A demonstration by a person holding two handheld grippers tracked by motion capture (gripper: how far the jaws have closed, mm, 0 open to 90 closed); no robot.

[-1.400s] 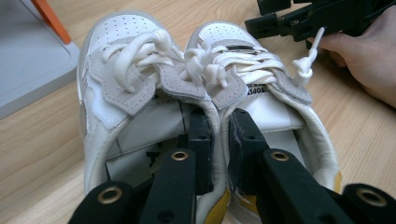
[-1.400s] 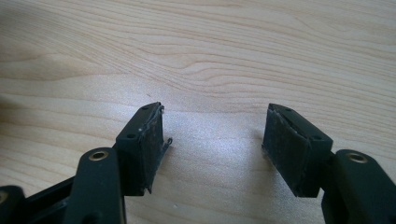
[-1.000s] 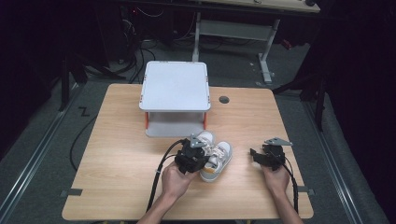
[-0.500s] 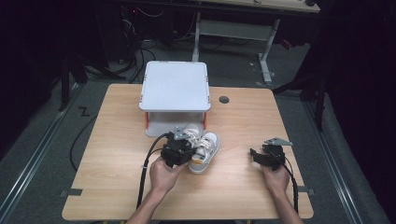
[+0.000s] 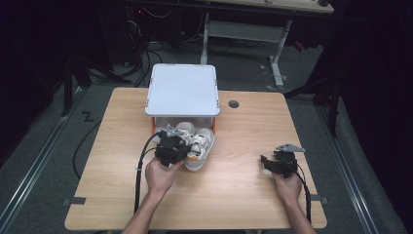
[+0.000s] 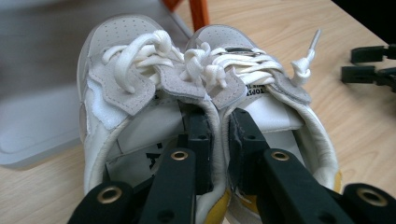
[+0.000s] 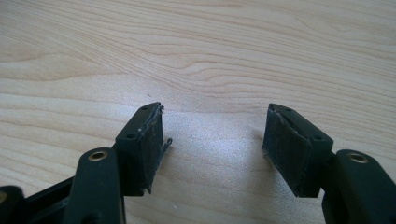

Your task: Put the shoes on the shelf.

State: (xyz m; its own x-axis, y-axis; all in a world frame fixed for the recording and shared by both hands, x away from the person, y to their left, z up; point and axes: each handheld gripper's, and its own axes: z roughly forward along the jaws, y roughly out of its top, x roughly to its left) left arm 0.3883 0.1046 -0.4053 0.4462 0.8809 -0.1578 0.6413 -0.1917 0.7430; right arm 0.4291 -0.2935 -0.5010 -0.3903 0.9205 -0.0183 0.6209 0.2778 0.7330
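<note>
Left gripper (image 6: 218, 140) clamped on both shoes' (image 6: 205, 93) inner collars, by the rack (image 5: 182, 92); light, soft, floppy grip

1. You have two white sneakers (image 5: 197, 146), side by side as one pair.
2. You have one white two-level rack (image 5: 183, 90) with orange legs.
3. You hold two hand-held grippers: the left hand-held gripper (image 5: 171, 148) and the right hand-held gripper (image 5: 272, 162).
4. You work on one wooden surface (image 5: 243, 126).
</note>
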